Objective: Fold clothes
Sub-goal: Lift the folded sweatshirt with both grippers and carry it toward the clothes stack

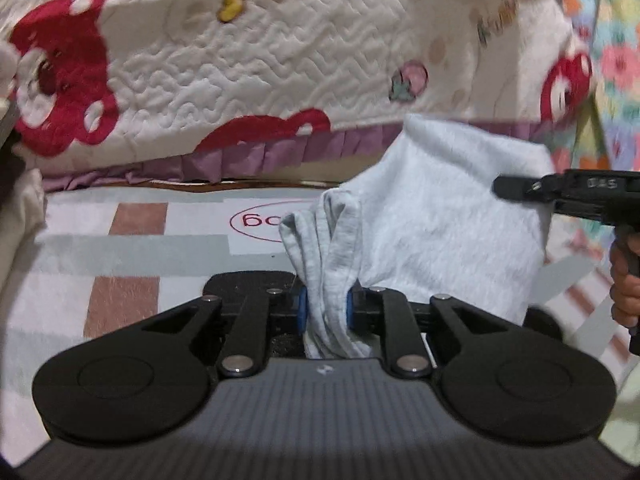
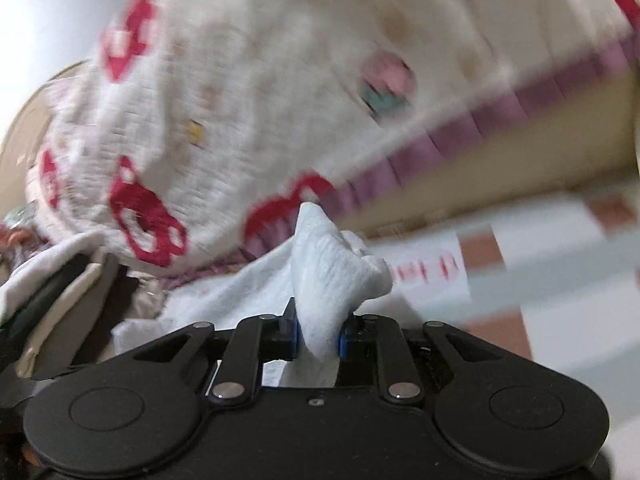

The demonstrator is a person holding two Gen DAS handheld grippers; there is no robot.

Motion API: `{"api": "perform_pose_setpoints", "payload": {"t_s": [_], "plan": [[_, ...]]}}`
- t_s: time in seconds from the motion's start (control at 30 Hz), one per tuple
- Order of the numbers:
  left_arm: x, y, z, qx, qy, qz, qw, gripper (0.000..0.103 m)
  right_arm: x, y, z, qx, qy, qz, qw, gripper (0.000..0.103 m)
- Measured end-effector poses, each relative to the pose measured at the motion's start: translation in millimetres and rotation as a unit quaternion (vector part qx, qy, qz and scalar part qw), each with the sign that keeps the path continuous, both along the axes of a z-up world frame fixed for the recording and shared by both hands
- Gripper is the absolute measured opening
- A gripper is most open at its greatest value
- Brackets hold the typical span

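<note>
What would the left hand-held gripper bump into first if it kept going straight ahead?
The left hand-held gripper is shut on the light grey fabric garment, so that moves with it. Straight ahead lies the white quilted bedspread with red bears, hanging over a purple frill; probably that first, though depth is unclear.

Left wrist view: mounted behind the left claw (image 1: pixel 326 306), low over a patterned mat (image 1: pixel 132 248), looking level and forward along the fingers. Faces the hanging side of a bed cover (image 1: pixel 248 76) close ahead. The right claw (image 1: pixel 516 189) enters at the right edge, with a hand (image 1: pixel 626 284) below it.

Right wrist view: mounted behind the right claw (image 2: pixel 318 332), also low, rolled so that the mat (image 2: pixel 560 248) and cover (image 2: pixel 248 92) slant across the frame. Motion-blurred. Clothes pile (image 2: pixel 60 280) at the left edge.

Shared: the cover with its purple frill (image 1: pixel 280 152) (image 2: pixel 460 132), the mat's red oval mark (image 1: pixel 256 222) (image 2: pixel 424 270), and the grey cloth (image 1: pixel 440 220) (image 2: pixel 332 264), very near both lenses.
</note>
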State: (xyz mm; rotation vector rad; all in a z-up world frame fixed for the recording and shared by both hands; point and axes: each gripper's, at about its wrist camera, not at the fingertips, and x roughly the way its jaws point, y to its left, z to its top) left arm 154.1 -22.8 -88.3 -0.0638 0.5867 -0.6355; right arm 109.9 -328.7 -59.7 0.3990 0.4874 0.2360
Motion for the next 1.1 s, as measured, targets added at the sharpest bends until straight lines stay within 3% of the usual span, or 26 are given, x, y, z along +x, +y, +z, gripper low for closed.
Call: {"api": "perform_pose_setpoints", "payload": {"t_s": [0.07, 0.17, 0.23, 0.4, 0.57, 0.7, 0.9, 1.0, 1.1], "plan": [[-9.6, 11.0, 12.2, -0.012, -0.016, 0.011, 0.9997, 0.016, -6.6, 10.3, 22.2, -0.016, -0.027, 0.017, 0.999, 0.021], [-27.7, 28.1, 45.4, -0.007, -0.007, 0.053, 0.9986, 0.016, -16.5, 25.8, 55.5, -0.039, -0.066, 0.042, 0.996, 0.021], [-50.0, 51.4, 69.9, -0.034, 0.002, 0.105, 0.9938, 0.016, -21.5, 38.7, 76.3, -0.053, -0.088, 0.064, 0.993, 0.021], [-112.7, 114.0, 133.3, -0.043, -0.042, 0.192, 0.9796, 0.016, -12.1, 91.0, 119.6, -0.056, -0.1, 0.163, 0.98, 0.021], [-144.9, 173.4, 207.6, -0.023, -0.118, 0.272, 0.9548, 0.016, 16.0, 151.7, 176.9, -0.039, -0.14, 0.266, 0.953, 0.021], [-146.4, 204.6, 246.1, 0.009, -0.161, 0.32, 0.9335, 0.016, 56.5, 207.2, 207.2, -0.015, -0.128, 0.303, 0.944, 0.021], [-114.1, 242.9, 267.4, 0.047, -0.178, 0.364, 0.9129, 0.016, 122.6, 288.6, 241.0, 0.021, -0.092, 0.351, 0.932, 0.021], [-86.9, 265.6, 262.4, 0.03, -0.158, 0.384, 0.9093, 0.016, 151.9, 320.8, 233.2, 0.023, -0.078, 0.356, 0.931, 0.021], [-53.1, 285.3, 231.9, 0.001, -0.1, 0.403, 0.9095, 0.015, 179.6, 342.2, 209.1, 0.017, -0.067, 0.349, 0.934, 0.021]]}}
